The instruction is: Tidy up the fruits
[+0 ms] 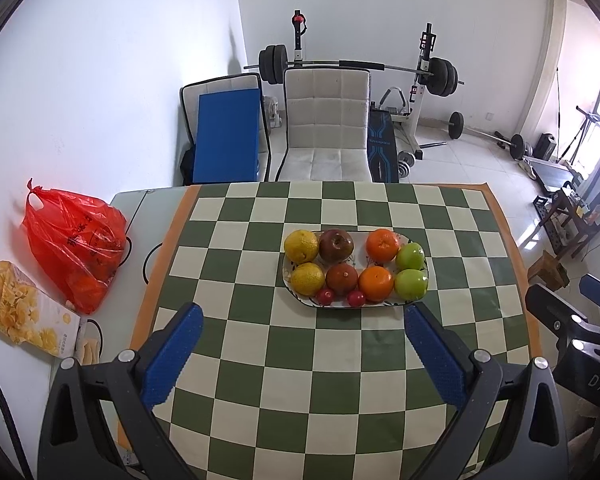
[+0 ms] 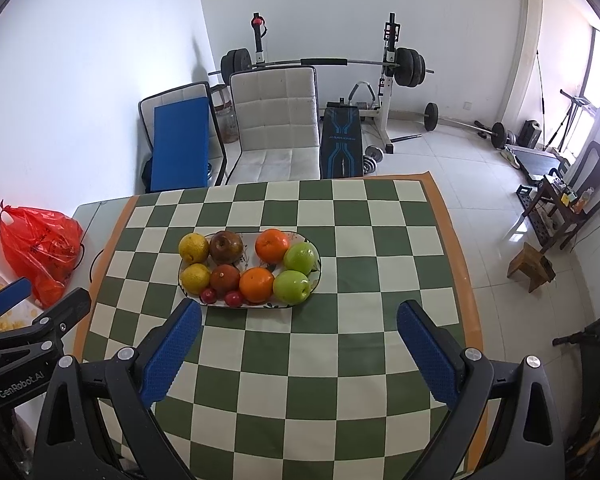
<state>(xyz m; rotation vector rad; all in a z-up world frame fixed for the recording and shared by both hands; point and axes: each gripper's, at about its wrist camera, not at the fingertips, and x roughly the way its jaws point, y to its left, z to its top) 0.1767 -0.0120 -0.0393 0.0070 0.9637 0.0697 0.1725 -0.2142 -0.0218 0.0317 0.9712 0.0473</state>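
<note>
An oval patterned plate point(image 1: 408, 302) point(image 2: 318, 276) sits on the green-and-white checked cloth. On it, left to right, lie two yellow citrus fruits point(image 1: 301, 246) point(image 2: 194, 248), two dark red fruits point(image 1: 336, 245) point(image 2: 226, 247), two oranges point(image 1: 383, 245) point(image 2: 273, 245) and two green apples point(image 1: 411, 284) point(image 2: 292, 287). Two small red fruits point(image 1: 356, 298) point(image 2: 233, 298) lie at the plate's near rim. My left gripper point(image 1: 302, 322) is open and empty, just short of the plate. My right gripper point(image 2: 298, 320) is open and empty, near the plate's right half. The left gripper also shows at the left edge of the right wrist view point(image 2: 40, 304).
A red plastic bag point(image 1: 74, 246) point(image 2: 40, 250) holding orange fruits and a packet of yellow snacks point(image 1: 24, 310) lie on the bare table left of the cloth. A white padded chair point(image 1: 326, 128) point(image 2: 274, 120) stands behind the table. Weights gear is at the back wall.
</note>
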